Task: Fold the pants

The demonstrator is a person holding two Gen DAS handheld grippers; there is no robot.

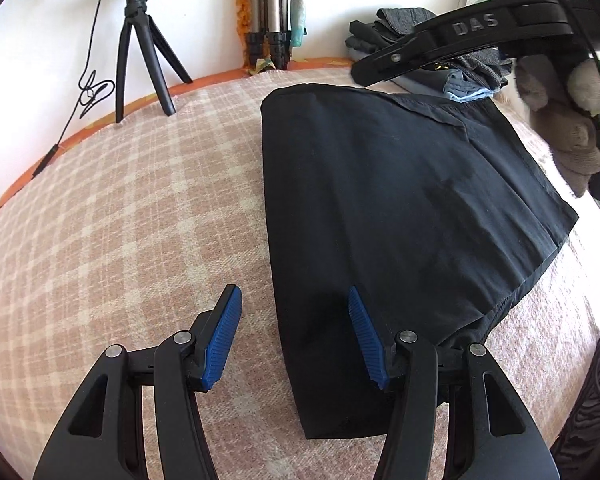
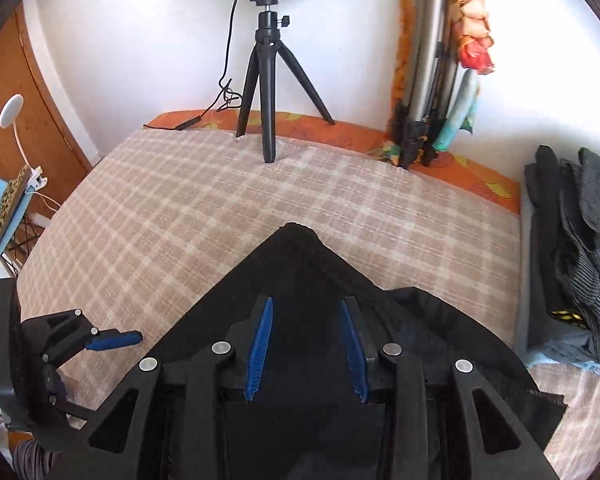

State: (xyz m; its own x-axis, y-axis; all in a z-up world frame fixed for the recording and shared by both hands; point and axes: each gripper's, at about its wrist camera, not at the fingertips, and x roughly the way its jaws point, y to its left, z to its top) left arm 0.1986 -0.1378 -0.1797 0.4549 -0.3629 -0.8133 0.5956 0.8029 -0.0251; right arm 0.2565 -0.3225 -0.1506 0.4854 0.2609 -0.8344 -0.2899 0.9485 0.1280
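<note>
Two spread claws, left claw (image 1: 294, 316), right claw (image 2: 306, 328), "DAS" lettering (image 1: 475, 25), black pants (image 1: 380, 200)

We count one folded black pair of pants (image 1: 400, 208), one black tabletop tripod (image 2: 268, 92), two blue-padded claws, and one heap of grey clothes (image 2: 576, 256).

A pink-and-cream checked blanket (image 2: 204, 200) is covering the bed across mid-frame, with an orange patterned sheet (image 2: 340, 132) showing along its far edge. A black tripod with a white ring light (image 2: 266, 92) is standing at top centre against the white wall (image 2: 120, 48). A wooden cabinet, possibly a wardrobe (image 2: 24, 120), is filling the left edge. Daylight is washing everything brightly.
</note>
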